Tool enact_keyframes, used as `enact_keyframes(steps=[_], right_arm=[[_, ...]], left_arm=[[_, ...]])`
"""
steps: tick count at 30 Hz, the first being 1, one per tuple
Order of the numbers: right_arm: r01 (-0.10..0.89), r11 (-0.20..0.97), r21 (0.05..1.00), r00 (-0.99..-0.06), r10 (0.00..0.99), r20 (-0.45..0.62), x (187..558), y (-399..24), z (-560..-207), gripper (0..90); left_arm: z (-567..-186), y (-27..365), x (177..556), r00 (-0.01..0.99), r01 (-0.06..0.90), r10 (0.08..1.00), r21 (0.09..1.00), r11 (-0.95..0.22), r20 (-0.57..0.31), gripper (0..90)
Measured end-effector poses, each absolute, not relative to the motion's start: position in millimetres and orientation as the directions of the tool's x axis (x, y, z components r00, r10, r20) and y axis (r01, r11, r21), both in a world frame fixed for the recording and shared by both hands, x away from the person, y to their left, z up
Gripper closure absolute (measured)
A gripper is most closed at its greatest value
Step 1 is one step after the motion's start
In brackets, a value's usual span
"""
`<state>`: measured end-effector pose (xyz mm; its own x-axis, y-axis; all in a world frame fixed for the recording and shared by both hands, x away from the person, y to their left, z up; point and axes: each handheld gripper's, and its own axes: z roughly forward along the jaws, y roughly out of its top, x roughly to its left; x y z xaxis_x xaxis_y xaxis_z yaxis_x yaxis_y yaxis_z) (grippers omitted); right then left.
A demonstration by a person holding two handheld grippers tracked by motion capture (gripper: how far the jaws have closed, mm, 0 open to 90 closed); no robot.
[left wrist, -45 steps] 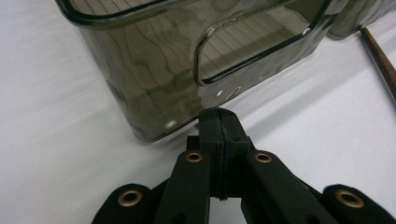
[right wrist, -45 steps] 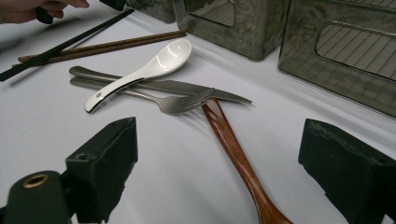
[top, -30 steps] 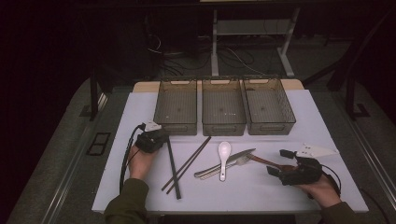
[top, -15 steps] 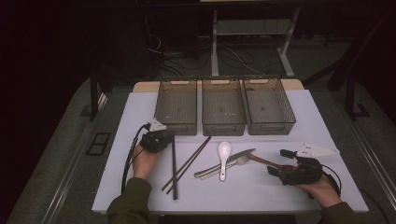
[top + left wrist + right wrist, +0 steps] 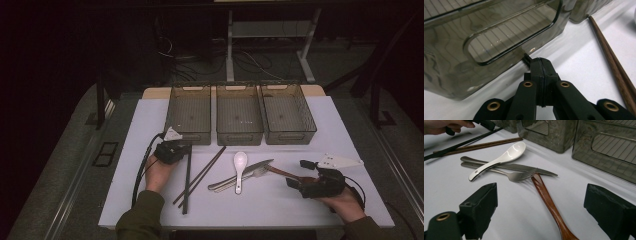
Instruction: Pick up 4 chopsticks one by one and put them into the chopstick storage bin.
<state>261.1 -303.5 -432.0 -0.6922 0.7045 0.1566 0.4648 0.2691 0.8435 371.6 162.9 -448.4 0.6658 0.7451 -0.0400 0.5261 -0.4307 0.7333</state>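
Two black chopsticks (image 5: 187, 175) lie near the table's left edge, and the left gripper (image 5: 541, 65) has its jaws pinched shut on the far end of one, its tip just beside the leftmost bin (image 5: 190, 114) by the far edge. Gripped that near the end, the chopstick could pivot or slip, or knock the bin wall. The right gripper (image 5: 541, 205) waits with jaws wide, astride the wooden spoon handle (image 5: 547, 202) toward the near right corner.

High view looks down over the table (image 5: 150, 130); 2 gripper views sit low, close, sharing the chopsticks (image 5: 200, 175).
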Motion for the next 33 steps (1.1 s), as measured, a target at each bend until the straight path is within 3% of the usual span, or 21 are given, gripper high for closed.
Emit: enact_keyframes(steps=[20, 28, 29, 33], right_arm=[[0.462, 0.270, 0.844, -0.692, 0.706, 0.153, 261, -304, -432, 11.5], [0.468, 0.266, 0.843, -0.688, 0.708, 0.159, 261, -304, -431, 11.5], [0.468, 0.265, 0.843, -0.686, 0.710, 0.158, 260, -304, -431, 11.5], [0.469, 0.265, 0.843, -0.686, 0.710, 0.159, 260, -304, -431, 11.5]], left_arm=[[-448, 153, 370, 0.685, 0.526, 0.728, 0.718, -0.456, -0.039, 88.6], [-433, 150, 355, 0.663, 0.544, 0.746, 0.721, -0.429, -0.056, 76.1], [-431, 149, 348, 0.656, 0.558, 0.753, 0.708, -0.434, -0.055, 68.3], [-430, 149, 341, 0.643, 0.578, 0.763, 0.695, -0.428, -0.065, 57.3]])
